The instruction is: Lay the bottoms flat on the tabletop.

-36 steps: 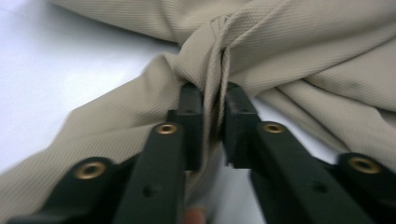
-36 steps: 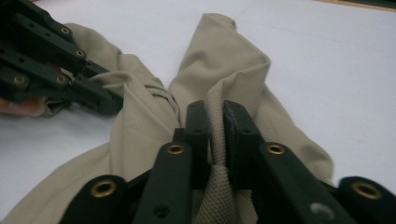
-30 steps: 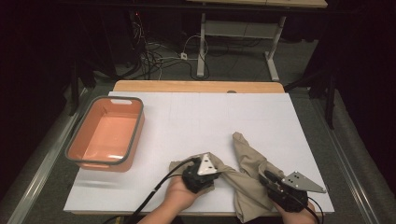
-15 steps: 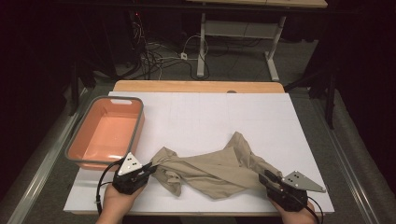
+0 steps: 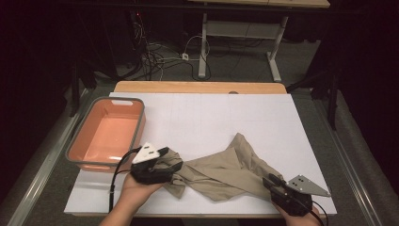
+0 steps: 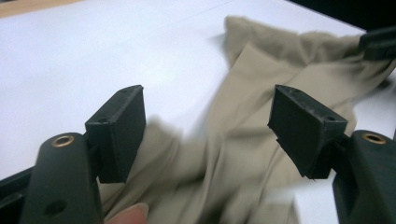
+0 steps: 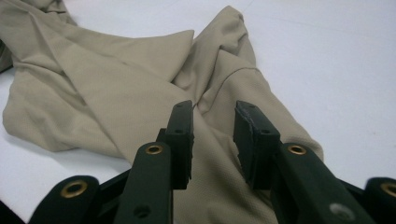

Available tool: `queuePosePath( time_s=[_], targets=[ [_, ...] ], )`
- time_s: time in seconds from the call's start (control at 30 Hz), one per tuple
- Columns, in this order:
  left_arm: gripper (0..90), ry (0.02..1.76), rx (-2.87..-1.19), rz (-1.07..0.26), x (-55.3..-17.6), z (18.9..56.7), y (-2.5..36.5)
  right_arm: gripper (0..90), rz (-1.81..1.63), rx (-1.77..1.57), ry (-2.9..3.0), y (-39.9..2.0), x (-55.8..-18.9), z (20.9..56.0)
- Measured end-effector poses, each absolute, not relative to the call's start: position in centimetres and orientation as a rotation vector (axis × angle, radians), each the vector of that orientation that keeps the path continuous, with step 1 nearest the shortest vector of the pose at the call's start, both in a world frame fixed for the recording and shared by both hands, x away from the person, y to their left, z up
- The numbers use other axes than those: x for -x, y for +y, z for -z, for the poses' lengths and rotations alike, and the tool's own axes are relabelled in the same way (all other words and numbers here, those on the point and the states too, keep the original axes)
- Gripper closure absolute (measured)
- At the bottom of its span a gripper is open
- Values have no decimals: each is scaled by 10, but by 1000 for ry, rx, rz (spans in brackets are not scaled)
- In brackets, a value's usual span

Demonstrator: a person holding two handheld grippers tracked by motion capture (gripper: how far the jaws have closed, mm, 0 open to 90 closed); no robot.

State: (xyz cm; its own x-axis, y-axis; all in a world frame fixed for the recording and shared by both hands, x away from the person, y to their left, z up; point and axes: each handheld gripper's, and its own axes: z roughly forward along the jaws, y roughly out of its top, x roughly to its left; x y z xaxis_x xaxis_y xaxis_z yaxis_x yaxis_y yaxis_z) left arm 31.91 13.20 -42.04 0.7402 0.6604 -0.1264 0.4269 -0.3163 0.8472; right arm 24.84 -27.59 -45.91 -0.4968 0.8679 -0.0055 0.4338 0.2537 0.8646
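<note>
Orange tub with a grey rim sits at the left edge of the white counter, long side running front to back; nothing lies inside it, the bottom is bare. Beige garment lies near the front edge of the counter, stretched in a rumpled band from just right of the tub's front corner across to the front right corner; one fold rises to a point toward mid-counter. Fabric is thin, fine-knit, creased, with overlapping flaps and a seam line seen in the right gripper view. Left claw hovers at the garment's left end; its jaws have just been opening and now stand wide apart, cloth below and between them but the pads are off it. Right claw at the garment's right end: jaws stand narrowly apart over the cloth; whether they pinch it, cannot tell.
</note>
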Motion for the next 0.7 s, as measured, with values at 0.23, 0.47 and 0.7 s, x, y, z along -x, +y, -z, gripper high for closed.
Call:
queuePosePath(
  time_s=[0.23, 0.47, 0.7],
  targets=[
    [288, 735, -2150, -172, -377, 425, 37, 687, -1171, -1197, 2046, -279, -248, 462],
    [493, 676, -2381, -13, -399, 465, -11, 687, -1177, -1213, 2040, -285, -250, 464],
    [850, 640, -2339, -151, -385, 458, 21, 687, -1162, -1216, 2062, -284, -252, 469]
  ],
)
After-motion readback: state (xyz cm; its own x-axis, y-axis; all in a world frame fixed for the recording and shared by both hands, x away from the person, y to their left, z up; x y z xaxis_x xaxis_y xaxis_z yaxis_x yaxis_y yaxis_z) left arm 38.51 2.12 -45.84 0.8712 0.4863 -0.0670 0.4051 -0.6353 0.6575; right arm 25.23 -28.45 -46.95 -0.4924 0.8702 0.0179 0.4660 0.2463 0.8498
